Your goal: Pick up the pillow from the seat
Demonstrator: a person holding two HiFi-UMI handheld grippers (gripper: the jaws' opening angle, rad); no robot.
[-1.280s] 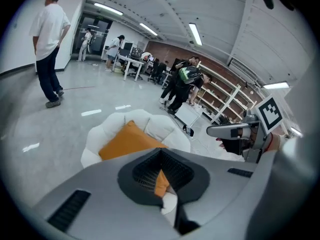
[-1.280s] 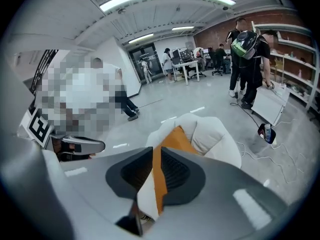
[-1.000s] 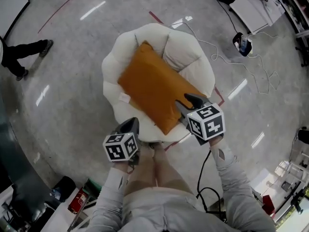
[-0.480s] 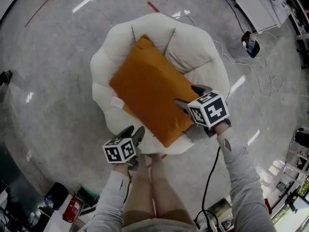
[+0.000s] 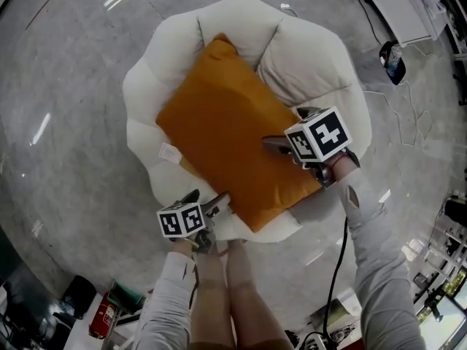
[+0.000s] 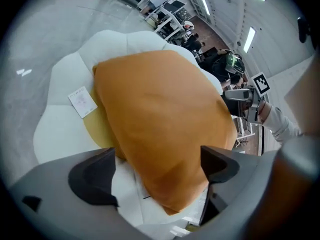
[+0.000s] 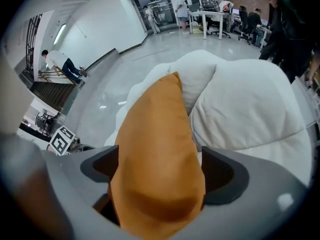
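Observation:
An orange pillow [image 5: 226, 137] lies slantwise on the seat of a round white padded chair [image 5: 306, 57]. My left gripper [image 5: 209, 197] is at the pillow's near corner. In the left gripper view its jaws [image 6: 159, 176] are opening, with that corner of the pillow [image 6: 160, 109] between them and a gap at the left jaw. My right gripper [image 5: 287, 128] is at the pillow's right edge. Its jaws [image 7: 160, 171] are also opening, astride the edge of the pillow [image 7: 155, 134], which fills most of the gap. The pillow rests on the chair [image 7: 250, 104].
A small white tag [image 5: 170, 153] lies on the seat left of the pillow. Cables [image 5: 408, 122] trail over the grey floor at right, near a white board [image 5: 408, 6]. A red thing [image 5: 102, 316] stands at lower left. People and desks [image 7: 215, 9] are far behind.
Both grippers have moved in toward the pillow and their jaws have spread apart. The left one came from the chair's front up to the near corner. The chair looks closer.

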